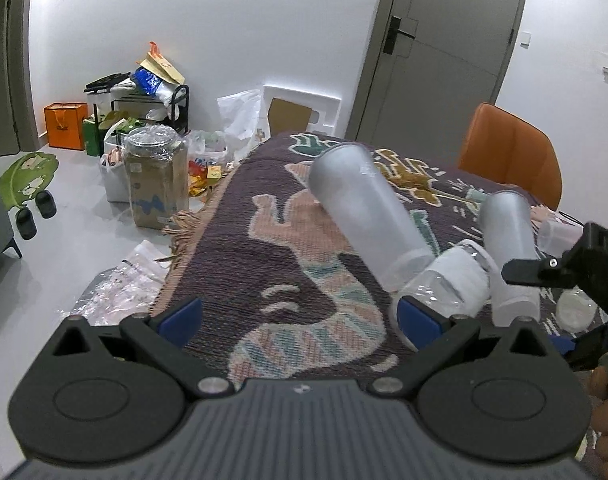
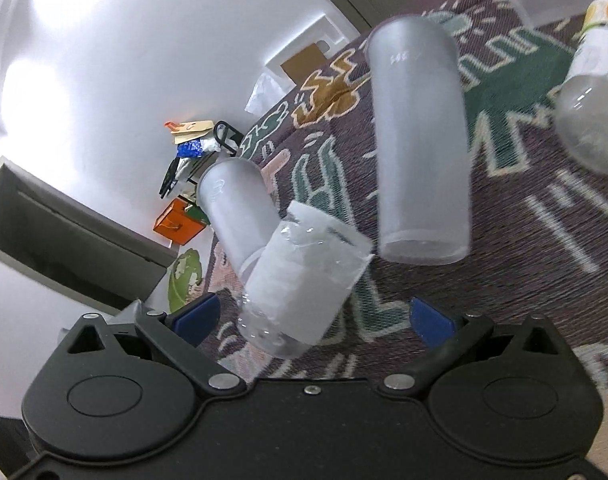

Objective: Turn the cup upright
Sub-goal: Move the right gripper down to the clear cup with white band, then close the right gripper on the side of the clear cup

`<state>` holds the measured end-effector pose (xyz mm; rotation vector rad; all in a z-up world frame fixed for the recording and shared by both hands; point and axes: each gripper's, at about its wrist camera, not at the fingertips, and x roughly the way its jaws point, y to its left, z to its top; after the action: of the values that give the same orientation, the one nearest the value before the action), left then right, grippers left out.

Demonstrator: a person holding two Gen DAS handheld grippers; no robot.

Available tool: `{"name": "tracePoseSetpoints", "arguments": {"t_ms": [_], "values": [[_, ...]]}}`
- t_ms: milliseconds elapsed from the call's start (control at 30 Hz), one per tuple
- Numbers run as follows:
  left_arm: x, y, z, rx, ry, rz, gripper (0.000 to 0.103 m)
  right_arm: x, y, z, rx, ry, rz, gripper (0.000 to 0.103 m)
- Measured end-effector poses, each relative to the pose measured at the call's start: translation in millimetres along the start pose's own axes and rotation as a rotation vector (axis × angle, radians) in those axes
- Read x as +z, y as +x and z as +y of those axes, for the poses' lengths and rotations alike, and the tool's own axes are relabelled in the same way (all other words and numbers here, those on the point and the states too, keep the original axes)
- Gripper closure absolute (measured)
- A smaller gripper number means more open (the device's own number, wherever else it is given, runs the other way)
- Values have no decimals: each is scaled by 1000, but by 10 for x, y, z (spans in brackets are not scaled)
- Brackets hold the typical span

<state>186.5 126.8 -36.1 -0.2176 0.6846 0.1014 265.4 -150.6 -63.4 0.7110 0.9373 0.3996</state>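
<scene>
Frosted plastic cup (image 2: 304, 280) lying tilted on rug-covered worktop (image 2: 524, 240), between spread jaws of right hand-held gripper (image 2: 312, 318), ungrasped | left hand-held gripper (image 1: 300, 320) spread, empty | risk: closing could knock tall tumblers (image 2: 420, 152) touching or just beside it; thin wall may slip.

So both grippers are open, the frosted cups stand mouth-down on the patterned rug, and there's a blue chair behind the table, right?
Not quite: the chair is orange, not blue, as the left wrist view shows. The rest holds: the left gripper and the right gripper are both open, and the frosted cups stand mouth-down on the patterned rug.
</scene>
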Motion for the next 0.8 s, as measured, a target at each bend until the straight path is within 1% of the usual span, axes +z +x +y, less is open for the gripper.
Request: {"name": "tracePoseSetpoints", "arguments": {"t_ms": [233, 400, 500, 700, 800], "values": [[-15, 87, 247, 9, -37, 18, 0, 38, 299, 83, -33, 88, 16, 0], [-35, 83, 402, 24, -53, 23, 0, 62, 407, 110, -67, 140, -4, 0], [-41, 67, 481, 33, -66, 23, 0, 79, 501, 121, -89, 176, 13, 1], [-47, 32, 595, 43, -95, 13, 0, 72, 640, 156, -112, 189, 43, 7], [-65, 1, 617, 48, -103, 10, 0, 68, 651, 150, -121, 194, 26, 13]]}}
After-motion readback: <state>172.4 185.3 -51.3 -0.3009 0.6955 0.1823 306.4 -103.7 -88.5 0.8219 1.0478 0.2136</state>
